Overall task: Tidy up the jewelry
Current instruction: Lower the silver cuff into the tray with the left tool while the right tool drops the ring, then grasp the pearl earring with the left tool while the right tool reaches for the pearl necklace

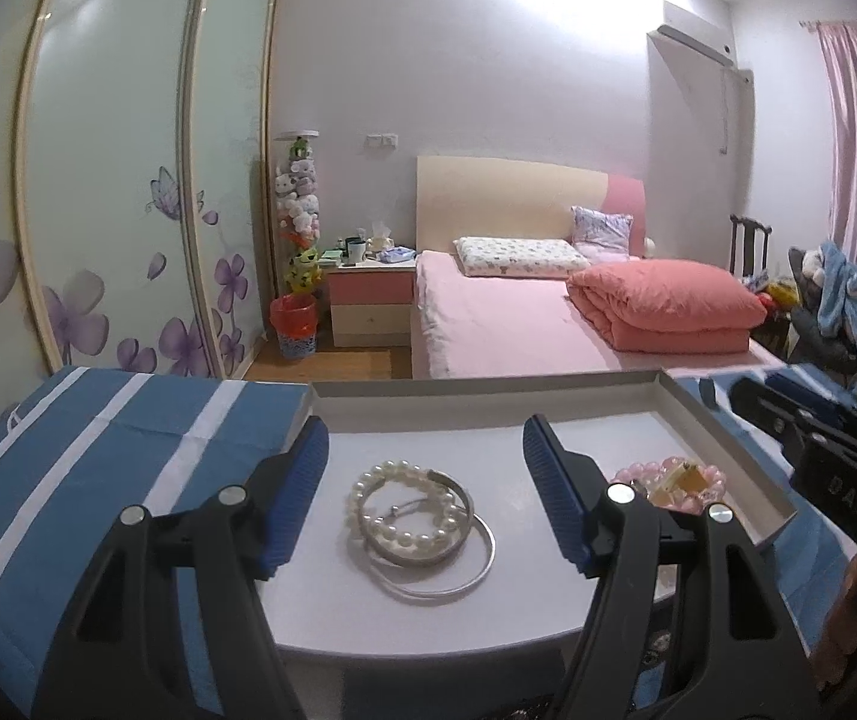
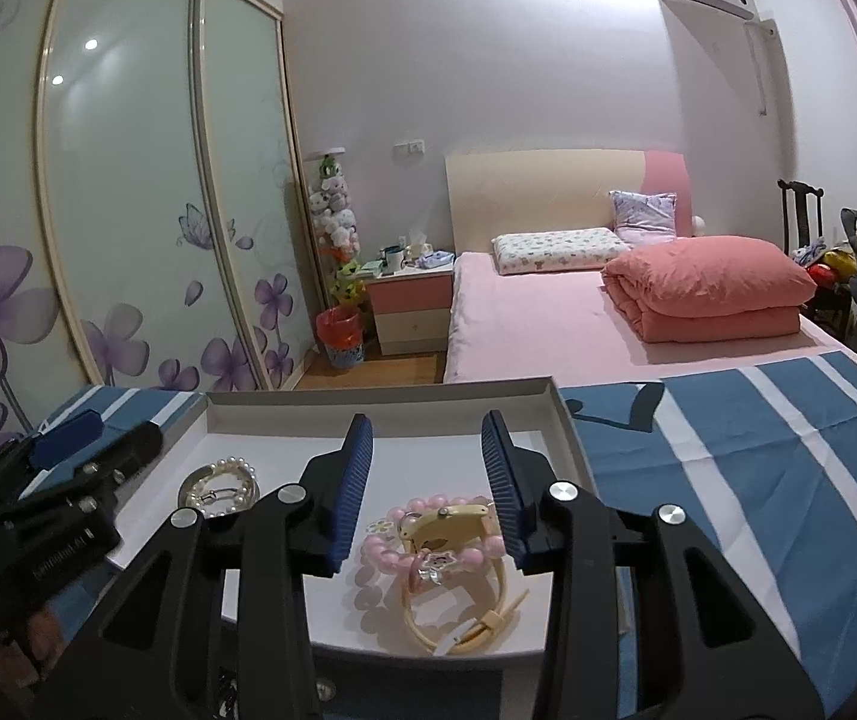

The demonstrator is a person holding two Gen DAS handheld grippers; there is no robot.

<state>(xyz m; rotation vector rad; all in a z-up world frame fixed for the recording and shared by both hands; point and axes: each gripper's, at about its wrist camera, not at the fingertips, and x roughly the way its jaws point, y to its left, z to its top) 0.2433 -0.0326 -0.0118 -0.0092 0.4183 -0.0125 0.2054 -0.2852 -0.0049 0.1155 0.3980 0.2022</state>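
Pearl bracelet (image 1: 407,507) is lying in the shallow white tray (image 1: 728,420), tangled over two thin silver bangles (image 1: 464,570), all touching in one heap near the tray's left half; the pink bead bracelet (image 2: 392,546) and cream watch (image 2: 446,525) are sitting in a second heap toward the tray's right side, strap of the watch trailing toward the near edge. Left gripper (image 1: 425,468) is hovering over the pearl heap with fingers spread wide, nothing between them. Right gripper (image 2: 428,474) is hanging over the pink heap, fingers also apart and holding nothing (gap narrower than the left one's). Tray is resting on a blue striped cloth (image 2: 758,450), bed (image 2: 548,312) well behind. Step in hand is likely picking one piece out of a heap to sort it. To do it well: be lowering one gripper at a time, be pinching only a single strand, pearls first since they are lying on top, at a spot where the bangles are not underneath, or the bangles will be dragging along. Bangles are thin and flat, so they will probably be slipping off the pads unless gripped across the rim. For the pink heap, be taking the watch by its body, not the loose strap. Be lifting slowly in case pieces are hooked (cannot tell whether they are).
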